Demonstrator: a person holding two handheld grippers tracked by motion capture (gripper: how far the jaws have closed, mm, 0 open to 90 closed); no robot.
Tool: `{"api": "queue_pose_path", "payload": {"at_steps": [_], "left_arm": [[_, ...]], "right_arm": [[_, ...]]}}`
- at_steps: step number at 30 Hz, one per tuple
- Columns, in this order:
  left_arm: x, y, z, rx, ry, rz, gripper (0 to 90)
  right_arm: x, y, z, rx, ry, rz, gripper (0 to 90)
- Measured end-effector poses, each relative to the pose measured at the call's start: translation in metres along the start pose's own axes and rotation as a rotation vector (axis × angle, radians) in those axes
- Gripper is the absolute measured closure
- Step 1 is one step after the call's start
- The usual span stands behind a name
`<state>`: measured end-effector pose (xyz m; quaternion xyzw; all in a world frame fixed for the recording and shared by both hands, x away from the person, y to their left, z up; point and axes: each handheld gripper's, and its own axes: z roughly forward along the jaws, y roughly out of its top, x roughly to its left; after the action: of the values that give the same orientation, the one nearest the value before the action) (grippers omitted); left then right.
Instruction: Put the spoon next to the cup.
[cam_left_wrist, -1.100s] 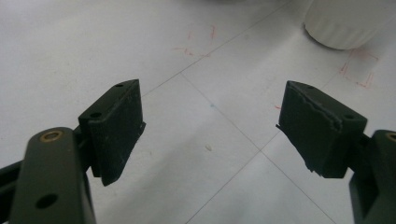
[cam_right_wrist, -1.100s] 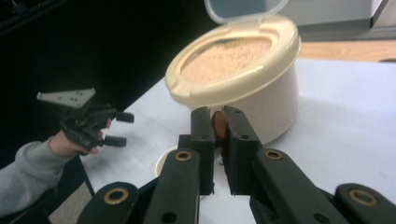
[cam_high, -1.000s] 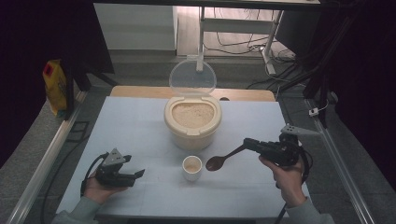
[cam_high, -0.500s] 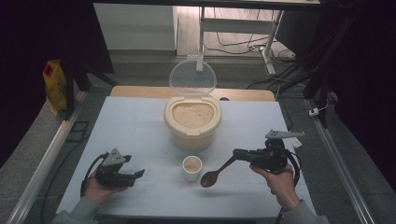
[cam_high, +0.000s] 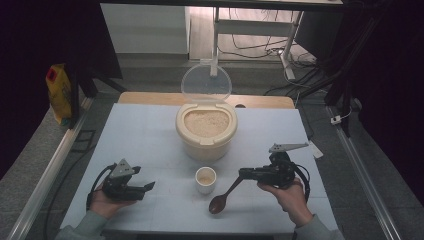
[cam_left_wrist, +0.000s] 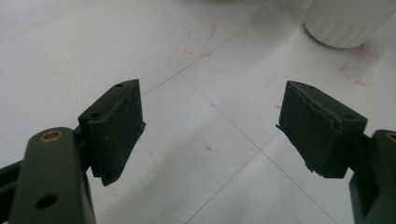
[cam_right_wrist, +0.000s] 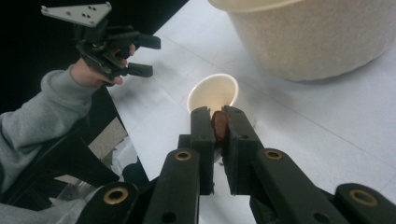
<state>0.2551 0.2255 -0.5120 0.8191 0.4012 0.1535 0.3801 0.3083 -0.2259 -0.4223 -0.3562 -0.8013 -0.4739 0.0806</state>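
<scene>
Left gripper (cam_high: 142, 188) fingers apart — right gripper (cam_high: 243, 173) fingers clamped.

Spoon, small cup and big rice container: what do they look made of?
Spoon: likely wood, dark brown with a slight sheen. Small cup: smooth cream plastic or ceramic, hard to tell. Rice container: matte cream plastic by its look, with a clear, see-through lid standing open.

Quick count, all placed relative to rice container:

- 1 rice container (cam_high: 205, 131), cream, full of rice, 1 clear lid (cam_high: 205, 83) standing up at its back
- 1 small cup (cam_high: 205, 179) just in front of container
- 1 wooden spoon (cam_high: 226, 194), front-right of container, beside cup
- 2 grippers: 1 left gripper (cam_high: 141, 189) front-left of container, 1 right gripper (cam_high: 246, 173) front-right
- 2 hands, 1 per gripper
- 1 yellow bag (cam_high: 59, 93) on floor, far left of container
- 1 table (cam_high: 145, 135) under container
</scene>
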Motion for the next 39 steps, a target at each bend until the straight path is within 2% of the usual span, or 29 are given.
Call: {"api": "queue_pose_path", "payload": {"at_steps": [7, 13, 25, 39], "left_arm": [[0.0, 0.0, 0.0, 0.002, -0.001, -0.002, 21.3], [0.0, 0.0, 0.0, 0.001, -0.001, 0.0, 21.3], [0.0, 0.0, 0.001, 0.004, 0.0, 0.002, 21.3], [0.001, -0.001, 0.001, 0.005, 0.0, 0.0, 21.2]], "right_arm": [[-0.009, -0.002, 0.014, 0.041, 0.006, 0.025, 83.0], [-0.017, 0.001, 0.022, 0.049, 0.021, 0.042, 82.4], [-0.039, 0.006, 0.042, 0.063, -0.043, 0.067, 75.7], [-0.069, 0.003, 0.074, 0.09, -0.115, 0.106, 67.4]]}}
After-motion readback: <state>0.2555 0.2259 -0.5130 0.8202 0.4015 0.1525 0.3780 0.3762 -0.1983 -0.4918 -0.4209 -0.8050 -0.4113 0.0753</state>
